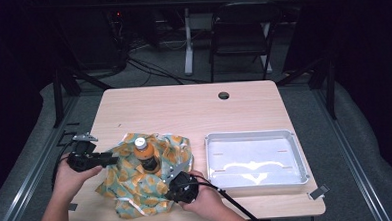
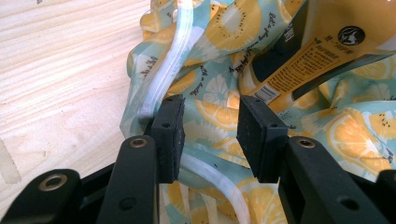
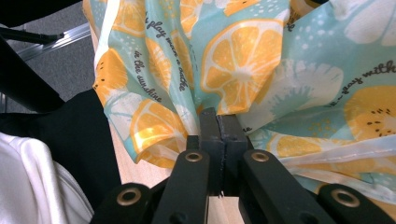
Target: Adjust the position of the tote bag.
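Note:
A thin bag (image 1: 132, 191) printed with orange slices on pale blue lies crumpled at the table's front left. An orange drink bottle (image 1: 145, 154) with a white cap stands upright in its folds. My left gripper (image 1: 113, 159) reaches in from the left, level with the bottle. Its jaws stand open in the left gripper view (image 2: 210, 123), bag fabric (image 2: 215, 88) and a translucent white handle (image 2: 173, 51) lying between them, the bottle's label (image 2: 299, 60) just beyond. My right gripper (image 1: 171, 177) is at the bag's right front edge, shut on a fold of the bag (image 3: 243, 60) where the jaws meet (image 3: 219, 119).
A shallow grey metal tray (image 1: 255, 134) sits to the right of the bag, nothing in it. The wooden table (image 1: 184, 106) has a cable hole (image 1: 224, 95) near its far edge. A black chair (image 1: 243, 28) and floor cables lie beyond the table.

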The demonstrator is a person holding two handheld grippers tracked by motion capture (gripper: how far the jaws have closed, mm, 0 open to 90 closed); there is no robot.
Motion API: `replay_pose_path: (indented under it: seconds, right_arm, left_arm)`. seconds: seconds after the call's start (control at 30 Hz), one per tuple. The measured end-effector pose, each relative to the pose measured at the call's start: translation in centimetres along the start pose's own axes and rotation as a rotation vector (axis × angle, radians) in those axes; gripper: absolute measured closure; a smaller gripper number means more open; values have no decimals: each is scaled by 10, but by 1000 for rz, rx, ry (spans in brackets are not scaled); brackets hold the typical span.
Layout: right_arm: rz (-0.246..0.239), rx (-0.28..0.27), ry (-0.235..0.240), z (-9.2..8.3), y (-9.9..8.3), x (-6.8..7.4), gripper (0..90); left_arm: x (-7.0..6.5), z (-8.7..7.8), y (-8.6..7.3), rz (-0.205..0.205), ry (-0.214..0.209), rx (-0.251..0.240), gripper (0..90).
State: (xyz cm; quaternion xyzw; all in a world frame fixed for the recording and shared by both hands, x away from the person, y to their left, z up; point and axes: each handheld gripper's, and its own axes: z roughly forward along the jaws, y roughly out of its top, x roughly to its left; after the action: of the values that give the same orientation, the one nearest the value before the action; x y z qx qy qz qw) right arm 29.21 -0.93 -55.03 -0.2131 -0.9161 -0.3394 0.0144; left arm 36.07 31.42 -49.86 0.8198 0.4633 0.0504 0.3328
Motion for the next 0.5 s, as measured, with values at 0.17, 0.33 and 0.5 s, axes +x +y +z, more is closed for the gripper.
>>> replay_pose_path:
  seconds: [0.17,0.33,0.5]
  right_arm:
    - [15,-26,2,-5,0,-2,900]
    - [24,-54,10,-13,2,-3,900]
    - [38,-80,8,-16,2,-4,900]
  left_arm:
    - [-3,-8,2,5,6,-41,612]
    - [-7,-16,4,18,41,-86,610]
    - [-5,-22,4,12,81,-126,601]
